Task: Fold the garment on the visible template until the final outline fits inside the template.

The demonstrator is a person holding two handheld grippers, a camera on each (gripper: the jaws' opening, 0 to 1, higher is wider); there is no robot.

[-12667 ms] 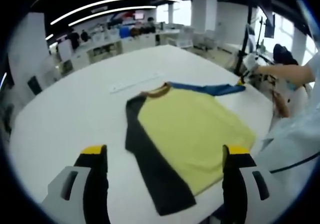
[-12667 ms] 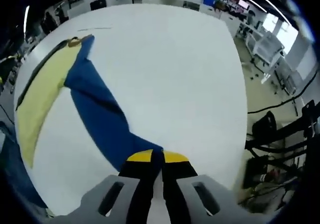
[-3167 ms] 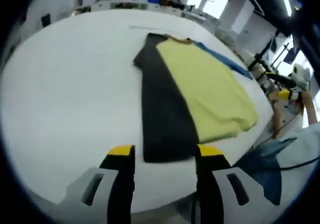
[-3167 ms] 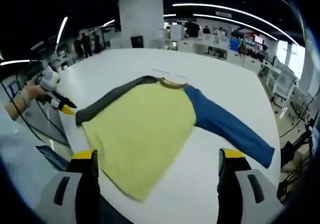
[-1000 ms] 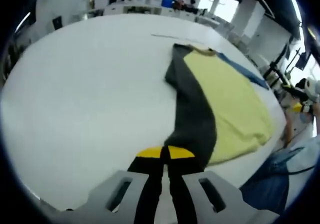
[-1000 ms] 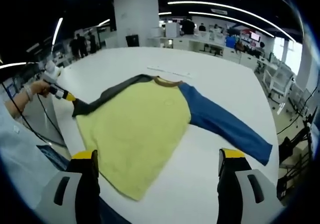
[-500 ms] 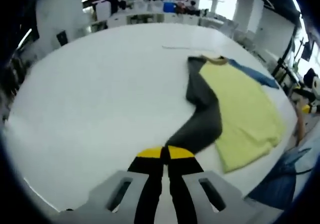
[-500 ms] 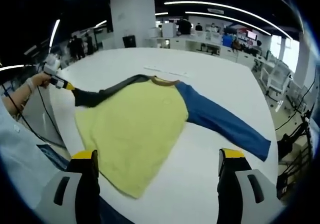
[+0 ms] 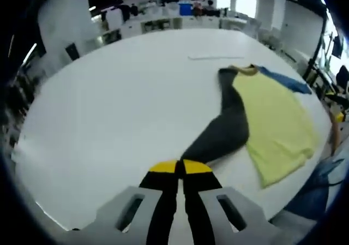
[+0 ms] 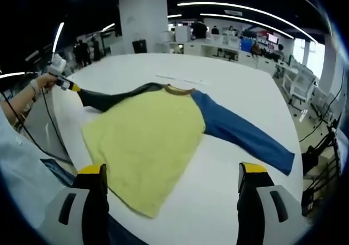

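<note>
A long-sleeved shirt lies on the white table (image 10: 240, 81): yellow body (image 10: 144, 138), blue sleeve (image 10: 242, 136), dark grey sleeve (image 9: 223, 130), brown collar (image 10: 177, 90). My left gripper (image 9: 179, 167) is shut on the cuff of the dark grey sleeve, which stretches out from the body toward me. In the right gripper view the left gripper (image 10: 68, 85) shows at the far left, holding that sleeve (image 10: 117, 97) drawn sideways. My right gripper (image 10: 172, 171) is open above the near table edge, its jaws wide apart with the shirt's hem between and beyond them.
A thin pale strip (image 9: 215, 58) lies on the table beyond the collar. A person's hand and sleeve (image 10: 19, 114) are at the left. Desks, chairs and people stand in the background. The table edge runs close below the yellow hem.
My left gripper has pulled the dark grey sleeve further out from the yellow body, so it now lies nearly straight. The right gripper has stayed open and still.
</note>
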